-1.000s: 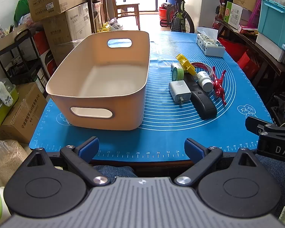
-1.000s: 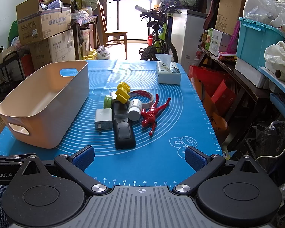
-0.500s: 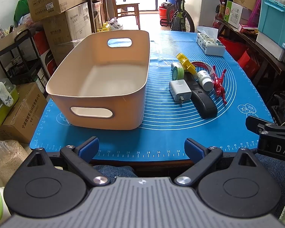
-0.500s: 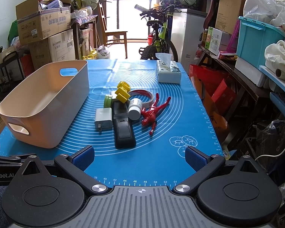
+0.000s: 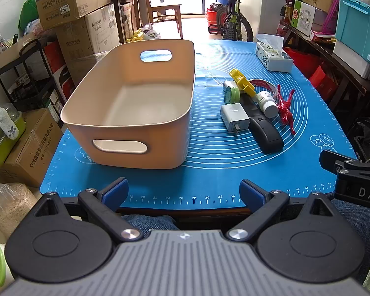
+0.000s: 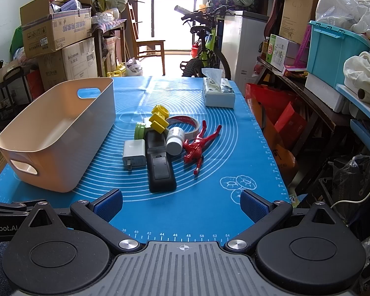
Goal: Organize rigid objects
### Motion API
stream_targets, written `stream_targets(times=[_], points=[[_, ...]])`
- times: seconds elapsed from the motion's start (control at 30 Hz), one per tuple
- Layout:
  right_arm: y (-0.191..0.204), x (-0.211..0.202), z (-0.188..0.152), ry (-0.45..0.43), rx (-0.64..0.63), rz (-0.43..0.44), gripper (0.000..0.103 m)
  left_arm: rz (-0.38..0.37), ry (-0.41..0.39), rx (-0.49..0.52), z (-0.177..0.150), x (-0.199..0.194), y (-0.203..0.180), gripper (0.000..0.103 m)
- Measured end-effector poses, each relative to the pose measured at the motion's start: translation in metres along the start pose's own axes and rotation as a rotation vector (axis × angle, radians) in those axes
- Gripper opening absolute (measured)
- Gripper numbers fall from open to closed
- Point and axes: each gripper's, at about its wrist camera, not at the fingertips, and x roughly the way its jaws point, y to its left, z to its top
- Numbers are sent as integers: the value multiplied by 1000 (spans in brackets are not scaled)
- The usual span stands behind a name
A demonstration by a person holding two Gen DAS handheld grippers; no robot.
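Right gripper [image 6: 181,203] jaws spread, empty; left gripper [image 5: 183,191] same, facing bin [image 5: 125,123]. Black remote [image 6: 160,165] dead ahead of right gripper, long axis pointing away. Bin left of remote. Right hand nearer; likely first pick.

Both grippers' [image 5: 183,191] [image 6: 181,203] jaws wide apart.

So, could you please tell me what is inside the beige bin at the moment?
Nothing that shows: the beige bin has a bare floor in the left wrist view. Its near wall hides the strip of floor just behind it, and the right wrist view shows only part of the interior.
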Motion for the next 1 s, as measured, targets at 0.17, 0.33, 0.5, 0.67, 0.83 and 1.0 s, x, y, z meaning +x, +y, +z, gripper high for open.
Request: stream_targets(times=[0.17,0.33,0.5,0.67,0.83,1.0], points=[[0,0,0,0,0,0,100,0,0,1,0,0,1,95],[2,2,-2,-2,2,0,100,1,4,-3,1,0,2,95],[3,4,-4,-8,-3,-2,100,12,0,-18,6,-4,9,95],[7,-7,9,-30,-22,14,100,4,-28,-28,17,-12,18,95],[11,-8,23,-49,-5,48,100,39,-83,-32,39,-15,30,95],[10,8,42,-57,18,46,100,58,-86,-52,63,2,51,95]])
